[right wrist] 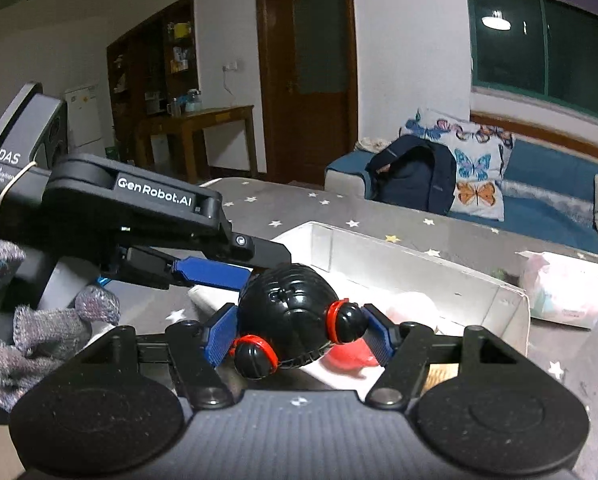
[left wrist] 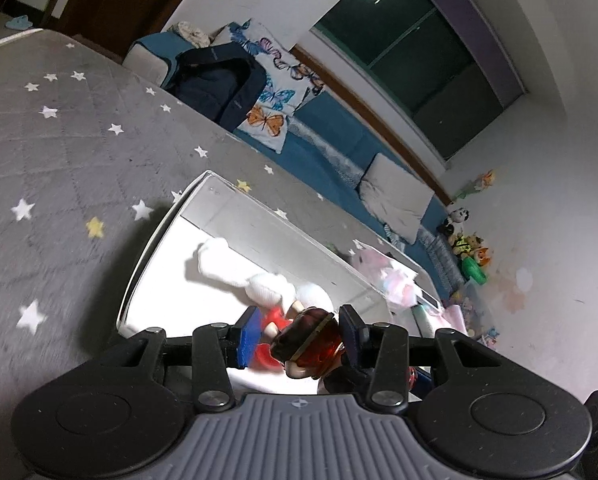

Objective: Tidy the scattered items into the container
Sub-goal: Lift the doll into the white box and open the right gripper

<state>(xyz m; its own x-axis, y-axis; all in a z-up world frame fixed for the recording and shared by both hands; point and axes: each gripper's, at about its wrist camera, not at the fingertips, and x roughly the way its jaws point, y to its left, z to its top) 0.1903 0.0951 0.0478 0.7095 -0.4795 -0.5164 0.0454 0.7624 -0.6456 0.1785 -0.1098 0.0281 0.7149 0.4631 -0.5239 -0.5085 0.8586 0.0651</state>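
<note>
Right gripper (right wrist: 299,330): blue pads closed on a black ball-shaped toy with red-ringed knobs (right wrist: 295,308), one pad at each side, held above the near end of the container.

Left gripper (left wrist: 299,330): its state cannot be told for sure; a dark red glossy toy (left wrist: 311,334) is sitting between the blue pads and looks pinched, low over the container's near edge. In the right wrist view this gripper is reaching in from the left, a grey knitted glove (right wrist: 39,332) behind it.

Step in hand, as judged: carrying both toys over the rim and letting go inside. Clearing the near wall first, then lowering before parting the pads, should keep the round toy from rolling out.

Container (right wrist: 419,268): white, open-topped box on the grey star-print cover (left wrist: 59,152). A white soft toy (left wrist: 259,276) and something red are already lying inside; its far half looks free.

Right of the box: a pale pink packet (right wrist: 563,288), just beside its right wall, narrowing room there. Left side open.
</note>
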